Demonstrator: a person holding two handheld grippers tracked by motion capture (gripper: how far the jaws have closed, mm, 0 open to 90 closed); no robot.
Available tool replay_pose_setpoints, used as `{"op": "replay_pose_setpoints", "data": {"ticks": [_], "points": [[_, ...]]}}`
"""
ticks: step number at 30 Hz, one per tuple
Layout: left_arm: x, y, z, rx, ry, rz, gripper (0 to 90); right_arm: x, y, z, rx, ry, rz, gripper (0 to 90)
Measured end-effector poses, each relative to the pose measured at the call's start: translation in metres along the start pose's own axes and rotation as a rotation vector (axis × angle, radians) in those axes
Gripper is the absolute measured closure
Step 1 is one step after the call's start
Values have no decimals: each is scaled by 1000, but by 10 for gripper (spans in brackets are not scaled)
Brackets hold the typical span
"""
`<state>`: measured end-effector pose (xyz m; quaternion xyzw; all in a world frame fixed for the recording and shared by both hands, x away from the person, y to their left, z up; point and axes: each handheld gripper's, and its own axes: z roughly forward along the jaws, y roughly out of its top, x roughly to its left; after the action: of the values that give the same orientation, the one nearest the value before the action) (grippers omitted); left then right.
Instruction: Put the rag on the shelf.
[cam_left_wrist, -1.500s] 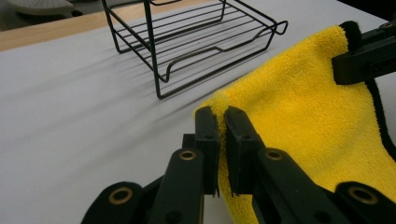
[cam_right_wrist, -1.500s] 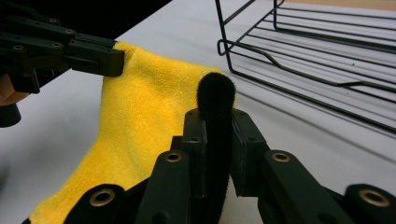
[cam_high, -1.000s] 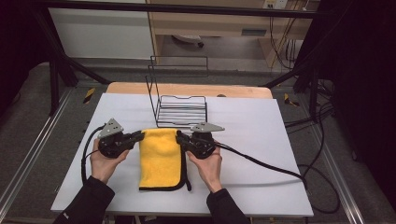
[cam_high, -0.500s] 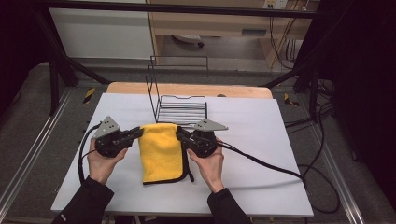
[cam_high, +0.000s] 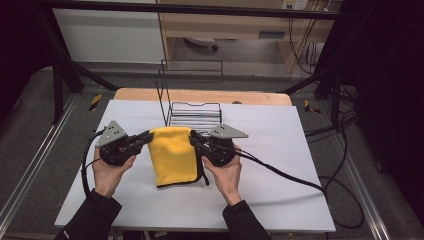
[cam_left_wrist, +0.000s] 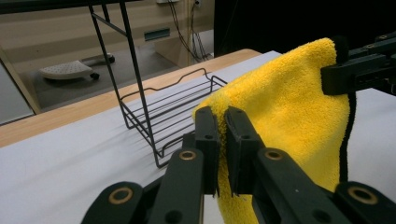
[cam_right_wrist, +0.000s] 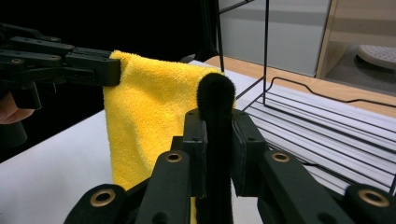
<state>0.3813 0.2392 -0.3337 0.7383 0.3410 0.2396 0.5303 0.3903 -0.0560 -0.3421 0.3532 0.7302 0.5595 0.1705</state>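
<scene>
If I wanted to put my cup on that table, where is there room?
The white table is bare to the right of the right tool, apart from its cable, and in the far left corner. The middle is crowded: yellow cloth, left tool, and wire rack behind.

We see a folded yellow towel (cam_high: 172, 155) with black edging, its far edge lifted off the table (cam_high: 300, 200), its near end resting mid-table, toward the near edge.
</scene>
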Motion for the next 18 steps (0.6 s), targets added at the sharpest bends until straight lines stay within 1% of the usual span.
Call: {"op": "replay_pose_setpoints", "data": {"ticks": [5,7,13,18], "points": [[-1,7,-1,-23,1,4,843,0,5,-3,-22,-6,-5,786],[-1,9,-2,-33,0,2,843,-1,7,-4,-31,-6,1,786],[-2,17,-2,-58,4,3,843,0,12,-8,-57,-12,-11,786],[-2,24,-2,-76,9,13,843,0,18,-11,-81,-19,-16,786]]}}
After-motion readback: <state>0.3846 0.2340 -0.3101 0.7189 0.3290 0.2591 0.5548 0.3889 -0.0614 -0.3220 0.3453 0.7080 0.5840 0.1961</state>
